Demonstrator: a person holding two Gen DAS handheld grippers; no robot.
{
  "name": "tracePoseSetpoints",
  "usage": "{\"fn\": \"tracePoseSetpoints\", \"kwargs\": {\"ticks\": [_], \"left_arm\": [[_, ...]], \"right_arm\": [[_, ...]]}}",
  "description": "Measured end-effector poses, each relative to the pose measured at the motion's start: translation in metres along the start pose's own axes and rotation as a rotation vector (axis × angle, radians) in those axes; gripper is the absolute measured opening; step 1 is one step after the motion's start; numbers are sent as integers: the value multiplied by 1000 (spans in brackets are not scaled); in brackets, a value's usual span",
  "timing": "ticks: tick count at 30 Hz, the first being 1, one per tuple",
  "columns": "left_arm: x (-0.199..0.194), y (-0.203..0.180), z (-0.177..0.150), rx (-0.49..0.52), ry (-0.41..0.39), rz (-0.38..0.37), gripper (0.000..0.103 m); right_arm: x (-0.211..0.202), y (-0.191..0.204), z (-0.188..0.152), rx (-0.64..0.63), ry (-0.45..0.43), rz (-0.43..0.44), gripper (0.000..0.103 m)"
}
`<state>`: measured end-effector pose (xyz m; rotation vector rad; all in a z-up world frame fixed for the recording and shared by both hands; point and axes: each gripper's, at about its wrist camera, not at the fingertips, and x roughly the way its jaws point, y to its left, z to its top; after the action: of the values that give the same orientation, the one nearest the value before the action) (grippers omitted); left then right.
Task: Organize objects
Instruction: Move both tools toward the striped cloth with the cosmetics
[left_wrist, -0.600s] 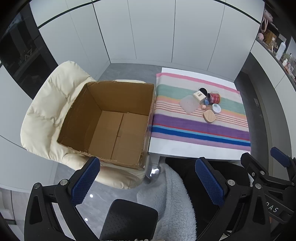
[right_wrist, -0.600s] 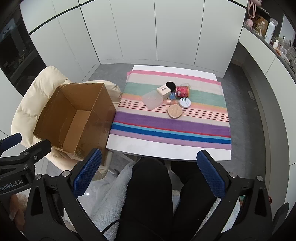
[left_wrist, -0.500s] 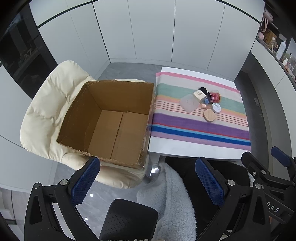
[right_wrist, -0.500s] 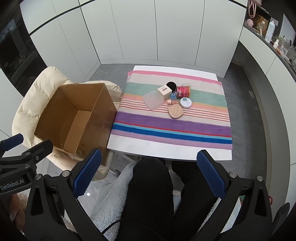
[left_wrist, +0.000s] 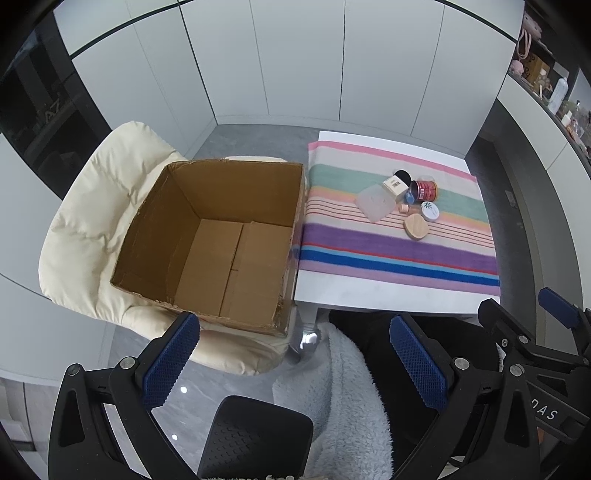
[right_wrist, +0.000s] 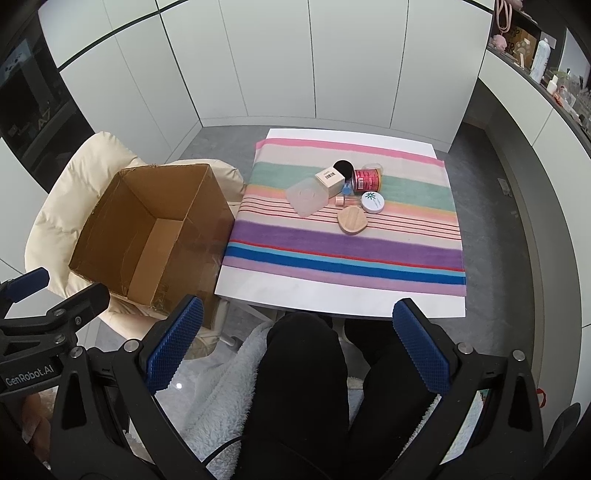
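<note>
Both grippers wide and empty above the person's lap.

An open box sits on a cream chair at left; the left gripper hangs near it, the right gripper before the table, where small items cluster on the striped cloth.

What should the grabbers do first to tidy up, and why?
Probably move the right gripper forward and down toward the wooden lid, the nearest thing in the pile on the striped cloth. Both grippers are open and hold nothing, and the cardboard box is empty.
</note>
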<state>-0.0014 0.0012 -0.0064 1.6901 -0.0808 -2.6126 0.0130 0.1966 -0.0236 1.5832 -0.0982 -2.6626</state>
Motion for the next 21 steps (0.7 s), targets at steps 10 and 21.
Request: {"fn": "tracePoseSetpoints", "kwargs": {"ticks": [10,21], "left_arm": [[-1,-3,-1,0,-3,2,103],[-2,-6,-2,1,-8,0,103]], "right_arm": [[0,0,-2,0,6,2,103],[3,-1,-1,1,15,3,103]]}}
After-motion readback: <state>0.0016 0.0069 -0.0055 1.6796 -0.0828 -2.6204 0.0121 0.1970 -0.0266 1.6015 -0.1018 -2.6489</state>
